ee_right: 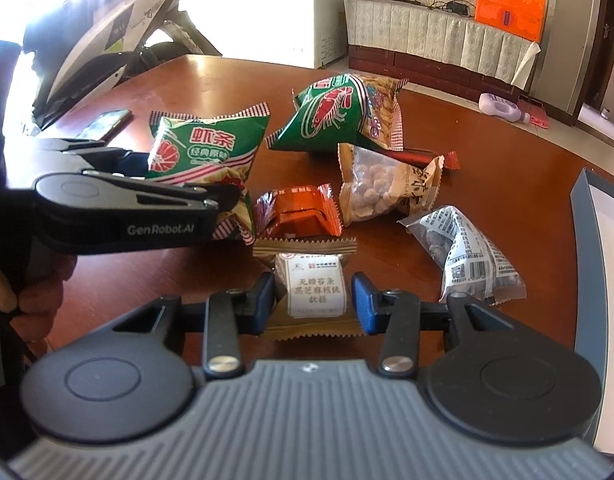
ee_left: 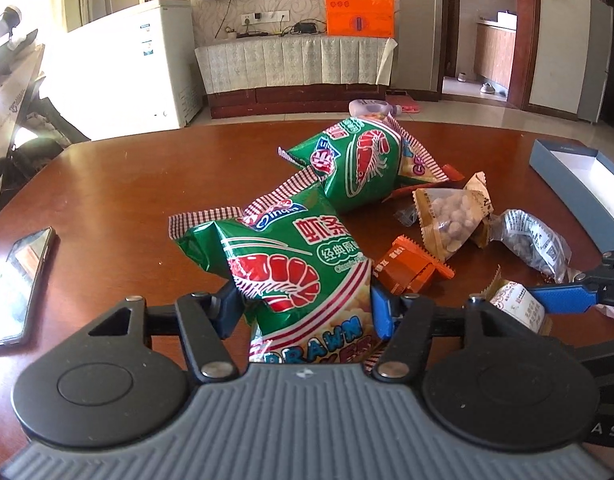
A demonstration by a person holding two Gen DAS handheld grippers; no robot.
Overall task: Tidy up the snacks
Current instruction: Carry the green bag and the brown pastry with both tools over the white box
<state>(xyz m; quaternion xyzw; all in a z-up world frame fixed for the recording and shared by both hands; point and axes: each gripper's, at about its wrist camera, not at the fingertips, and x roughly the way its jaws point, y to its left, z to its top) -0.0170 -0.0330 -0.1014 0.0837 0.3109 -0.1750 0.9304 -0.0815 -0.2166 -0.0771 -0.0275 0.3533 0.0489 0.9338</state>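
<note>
My left gripper (ee_left: 305,308) is shut on a green prawn cracker bag (ee_left: 291,264), pinching its lower half; the same bag (ee_right: 211,148) and gripper (ee_right: 227,200) show at the left of the right wrist view. My right gripper (ee_right: 313,300) is open, its fingers on either side of a brown and white snack bar packet (ee_right: 313,284) lying on the table, with small gaps. A second green prawn bag (ee_left: 363,160) lies further back. An orange packet (ee_right: 299,212), a peanut packet (ee_right: 383,184) and a grey seed packet (ee_right: 467,256) lie between.
The brown wooden table (ee_left: 147,184) holds a phone (ee_left: 17,284) at the left and an open blue-grey box (ee_left: 587,176) at the right. A red wrapper (ee_right: 419,158) lies behind the peanuts. A scooter (ee_right: 107,40) stands beyond the table's left edge.
</note>
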